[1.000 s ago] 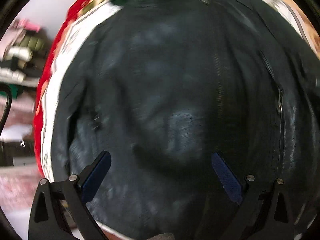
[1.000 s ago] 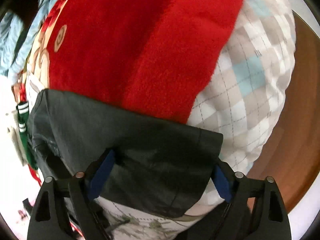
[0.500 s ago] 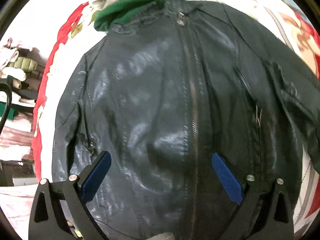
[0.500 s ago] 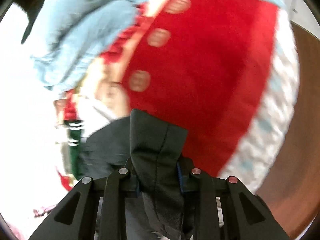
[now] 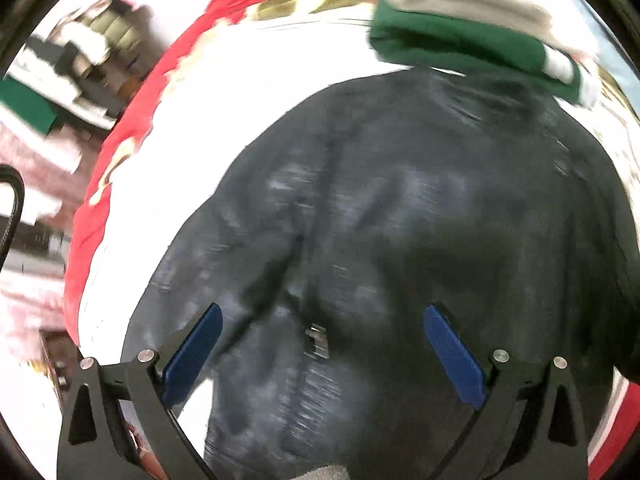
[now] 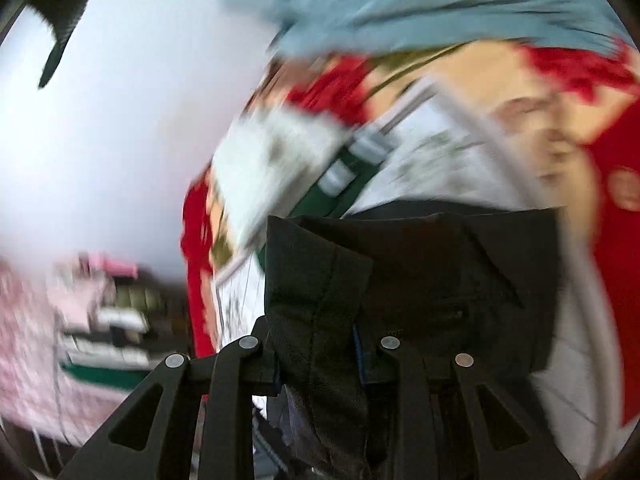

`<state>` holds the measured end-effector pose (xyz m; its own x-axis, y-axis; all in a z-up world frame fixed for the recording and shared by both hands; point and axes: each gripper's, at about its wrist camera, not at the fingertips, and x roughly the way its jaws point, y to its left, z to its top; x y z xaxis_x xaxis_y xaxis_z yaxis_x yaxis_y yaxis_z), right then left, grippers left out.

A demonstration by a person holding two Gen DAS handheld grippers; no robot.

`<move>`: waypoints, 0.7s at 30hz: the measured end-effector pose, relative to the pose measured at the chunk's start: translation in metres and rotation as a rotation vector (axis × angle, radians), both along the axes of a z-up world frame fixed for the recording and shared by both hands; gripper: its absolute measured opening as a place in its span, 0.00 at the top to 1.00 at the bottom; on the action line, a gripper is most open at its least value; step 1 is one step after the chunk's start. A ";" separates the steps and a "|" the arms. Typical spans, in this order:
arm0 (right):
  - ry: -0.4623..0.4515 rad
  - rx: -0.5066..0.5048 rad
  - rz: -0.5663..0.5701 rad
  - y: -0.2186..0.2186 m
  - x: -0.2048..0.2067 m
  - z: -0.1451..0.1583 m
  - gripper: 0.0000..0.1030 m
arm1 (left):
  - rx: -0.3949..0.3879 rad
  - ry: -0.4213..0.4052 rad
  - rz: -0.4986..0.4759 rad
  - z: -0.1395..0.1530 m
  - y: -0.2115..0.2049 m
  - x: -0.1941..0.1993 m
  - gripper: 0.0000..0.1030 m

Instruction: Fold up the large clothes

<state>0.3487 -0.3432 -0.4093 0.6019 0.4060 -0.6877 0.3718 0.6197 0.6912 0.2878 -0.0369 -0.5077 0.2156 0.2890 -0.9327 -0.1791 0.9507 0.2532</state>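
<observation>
A black leather jacket point(image 5: 400, 220) lies spread on a patterned red and white blanket point(image 5: 116, 168). My left gripper point(image 5: 320, 344) is open and hovers just above the jacket's lower front, by the zip. In the right wrist view my right gripper point(image 6: 318, 356) is shut on a fold of the jacket's point(image 6: 320, 280) black edge and holds it lifted above the blanket point(image 6: 440, 148). Both views are motion-blurred.
A green garment with white stripes point(image 5: 460, 44) lies beyond the jacket's collar; it also shows in the right wrist view point(image 6: 340, 184). A light blue cloth point(image 6: 420, 4) lies at the far side. Cluttered shelves point(image 5: 64, 68) stand to the left of the bed.
My right gripper closed on the jacket's edge, lifted it and swung left. My left gripper stayed open and shifted over the jacket, so the bed's left side came into view.
</observation>
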 end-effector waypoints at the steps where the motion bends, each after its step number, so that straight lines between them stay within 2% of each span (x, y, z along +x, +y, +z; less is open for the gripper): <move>1: 0.005 -0.015 0.063 0.027 0.017 -0.011 0.75 | 0.004 0.002 0.032 -0.004 0.018 0.003 0.00; 3: 0.032 -0.051 0.179 0.089 0.052 -0.036 0.75 | 0.017 0.007 0.075 -0.012 0.046 0.005 0.00; 5: 0.097 -0.100 0.294 0.146 0.080 -0.069 0.75 | 0.027 0.010 0.126 -0.021 0.072 0.005 0.00; 6: 0.152 -0.110 0.382 0.183 0.094 -0.094 0.75 | 0.029 0.016 0.150 -0.025 0.083 0.003 0.00; 9: 0.311 -0.138 0.535 0.252 0.117 -0.154 0.74 | 0.004 0.048 0.203 -0.040 0.116 -0.002 0.00; 11: 0.358 -0.175 0.622 0.276 0.120 -0.177 0.64 | -0.022 0.052 0.208 -0.045 0.130 -0.008 0.00; 12: 0.360 -0.184 0.655 0.284 0.118 -0.182 0.53 | -0.036 0.046 0.205 -0.044 0.134 -0.010 0.00; 14: 0.345 -0.145 0.670 0.284 0.118 -0.179 0.39 | -0.050 0.028 0.194 -0.040 0.141 -0.017 0.00; 15: 0.337 -0.148 0.662 0.279 0.111 -0.168 0.22 | -0.056 0.026 0.187 -0.038 0.142 -0.020 0.00; 16: 0.326 -0.160 0.649 0.271 0.108 -0.161 0.16 | -0.073 0.025 0.186 -0.034 0.143 -0.026 0.00; 19: 0.291 -0.188 0.533 0.218 0.077 -0.123 0.16 | -0.106 0.025 0.206 -0.025 0.144 -0.035 0.00; 20: 0.299 -0.224 0.493 0.198 0.066 -0.114 0.16 | -0.112 0.024 0.219 -0.021 0.143 -0.041 0.00; 21: 0.311 -0.307 0.439 0.173 0.047 -0.103 0.16 | -0.112 0.022 0.237 -0.019 0.144 -0.049 0.00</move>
<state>0.3954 -0.1700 -0.5123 0.1766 0.3263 -0.9286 0.1924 0.9138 0.3577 0.2391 0.1069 -0.5263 0.1340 0.2237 -0.9654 -0.3955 0.9053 0.1549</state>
